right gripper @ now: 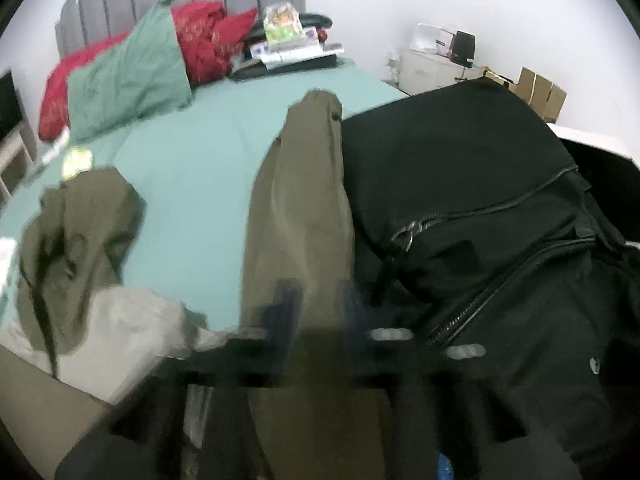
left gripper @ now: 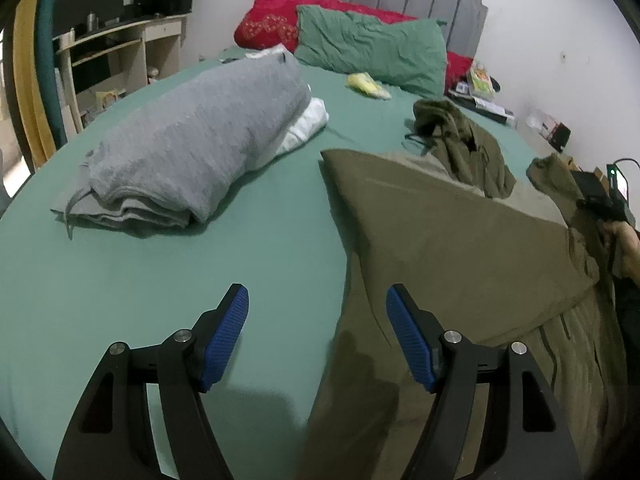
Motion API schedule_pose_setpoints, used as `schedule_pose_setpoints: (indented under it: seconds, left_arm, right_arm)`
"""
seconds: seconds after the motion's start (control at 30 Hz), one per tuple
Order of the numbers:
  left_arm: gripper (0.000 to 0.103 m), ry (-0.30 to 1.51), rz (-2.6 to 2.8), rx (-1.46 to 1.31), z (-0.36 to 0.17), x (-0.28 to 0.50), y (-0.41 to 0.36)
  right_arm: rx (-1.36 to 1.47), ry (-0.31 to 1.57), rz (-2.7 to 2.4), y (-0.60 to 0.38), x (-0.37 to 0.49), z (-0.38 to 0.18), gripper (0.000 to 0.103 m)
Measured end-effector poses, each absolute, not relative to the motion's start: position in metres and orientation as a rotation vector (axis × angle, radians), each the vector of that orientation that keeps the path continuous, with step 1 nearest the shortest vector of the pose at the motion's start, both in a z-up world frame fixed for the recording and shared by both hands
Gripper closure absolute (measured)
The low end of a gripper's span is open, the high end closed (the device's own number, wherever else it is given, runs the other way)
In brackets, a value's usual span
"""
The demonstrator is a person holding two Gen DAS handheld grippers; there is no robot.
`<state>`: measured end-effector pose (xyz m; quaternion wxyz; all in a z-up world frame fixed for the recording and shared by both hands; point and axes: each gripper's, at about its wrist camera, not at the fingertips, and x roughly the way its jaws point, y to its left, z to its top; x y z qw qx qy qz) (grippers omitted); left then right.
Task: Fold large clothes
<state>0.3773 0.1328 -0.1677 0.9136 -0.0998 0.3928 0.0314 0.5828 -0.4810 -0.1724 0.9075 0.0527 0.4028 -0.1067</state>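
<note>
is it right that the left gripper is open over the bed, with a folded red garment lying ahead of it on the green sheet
One thing is off: the folded garment is grey, not red. The left wrist view shows it lying ahead of the open left gripper on the green sheet. The red item is a pillow by the headboard.

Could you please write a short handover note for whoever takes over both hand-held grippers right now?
Left hand-held gripper: open, empty, above the near edge of the olive garment.
Right hand-held gripper: blurred; it appears shut on the garment's sleeve, next to a black backpack.
Done: a grey garment lies folded on the bed.
Left: the olive garment is spread out, hood bunched, not yet folded.
</note>
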Motion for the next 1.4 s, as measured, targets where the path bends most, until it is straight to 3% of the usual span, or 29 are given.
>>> schedule_pose_setpoints:
  seconds: [0.23, 0.43, 0.63, 0.7, 0.77, 0.83, 0.87, 1.1, 1.17, 1.2, 1.23, 1.3, 1.4]
  left_arm:
    - [0.028, 0.872, -0.013, -0.136, -0.168, 0.37, 0.109]
    - [0.028, 0.894, -0.05, -0.156, -0.173, 0.357, 0.105]
    - [0.028, 0.882, -0.059, -0.173, -0.161, 0.337, 0.109]
    - [0.028, 0.892, -0.043, -0.182, -0.159, 0.332, 0.112]
    - [0.028, 0.906, -0.027, -0.199, -0.16, 0.325, 0.116]
    - [0.028, 0.915, -0.017, -0.2, -0.164, 0.319, 0.118]
    - [0.028, 0.923, -0.014, -0.196, -0.167, 0.318, 0.118]
    - [0.028, 0.979, -0.016, -0.201, -0.185, 0.335, 0.124]
    - [0.028, 0.97, -0.013, -0.2, -0.182, 0.338, 0.126]
    - [0.028, 0.965, -0.018, -0.21, -0.18, 0.339, 0.127]
    - [0.028, 0.958, -0.026, -0.222, -0.178, 0.339, 0.128]
    - [0.028, 0.951, -0.028, -0.236, -0.173, 0.342, 0.131]
    - [0.028, 0.935, -0.022, -0.246, -0.17, 0.342, 0.135]
  right_arm:
    - [0.046, 0.763, -0.112, -0.452, 0.544, -0.14, 0.101]
    - [-0.069, 0.715, 0.161, -0.371, 0.481, -0.096, 0.101]
    - [-0.233, 0.975, 0.444, -0.276, 0.419, -0.158, 0.099]
    - [-0.255, 1.011, 0.451, -0.266, 0.411, -0.173, 0.091]
    - [-0.192, 0.967, 0.417, -0.273, 0.413, -0.169, 0.057]
    - [-0.098, 0.884, 0.348, -0.292, 0.426, -0.152, 0.037]
    - [-0.049, 0.852, 0.3, -0.302, 0.429, -0.149, 0.032]
    - [0.25, 0.924, 0.101, -0.342, 0.525, -0.167, 0.032]
    - [0.338, 0.898, 0.117, -0.343, 0.536, -0.174, 0.038]
    - [0.344, 0.892, 0.129, -0.338, 0.542, -0.174, 0.056]
    - [0.326, 0.896, 0.143, -0.331, 0.543, -0.174, 0.102]
    - [0.245, 0.907, 0.127, -0.303, 0.548, -0.167, 0.1]
    - [0.141, 0.732, 0.114, -0.265, 0.532, -0.12, 0.1]
